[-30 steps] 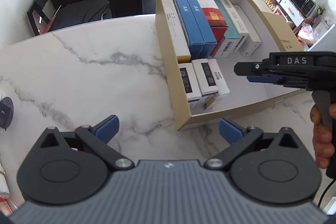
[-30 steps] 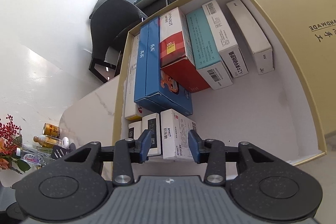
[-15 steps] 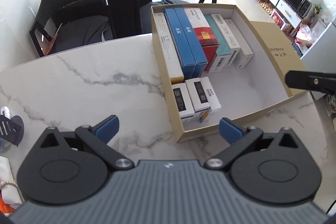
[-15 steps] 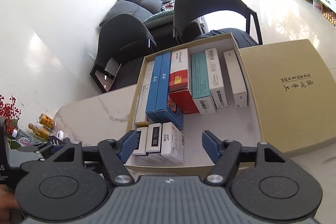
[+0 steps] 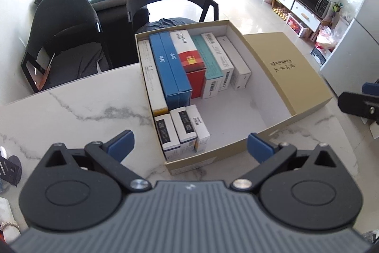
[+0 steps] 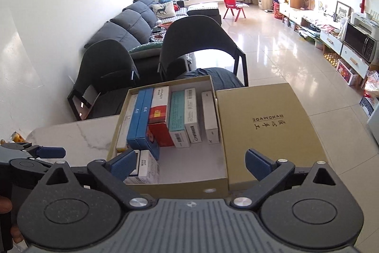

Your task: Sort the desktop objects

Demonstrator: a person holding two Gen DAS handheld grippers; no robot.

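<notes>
Your left hand-held gripper point(image 5: 189, 145) hangs over the white marble-patterned desk point(image 5: 78, 110) with its blue-padded jaws spread wide and nothing between them. Your right hand-held gripper point(image 6: 189, 161) is opening right now, jaws already far apart, and nothing sits between the pads; it floats above the near edge of the tan cardboard box point(image 6: 180, 186).

That open box rests on the desk, its white inside showing. Along the far wall stands a row of packs on edge: a long white pack point(image 5: 151, 77), two blue cartons point(image 5: 169, 68) side by side, a red and white carton point(image 5: 189, 56), a teal pack point(image 5: 207, 58) and two more white packs point(image 5: 227, 58). In the near left corner three small white boxes with black labels point(image 5: 180, 128) sit pressed together. The rest of the floor of the box lies bare.

The box's tan lid point(image 6: 267, 125), printed HANDMADE, lies flat, touching the box's right side. From the left wrist view your right gripper's tip shows at the far right edge. Two dark chairs point(image 6: 196, 42) stand beyond the desk.
</notes>
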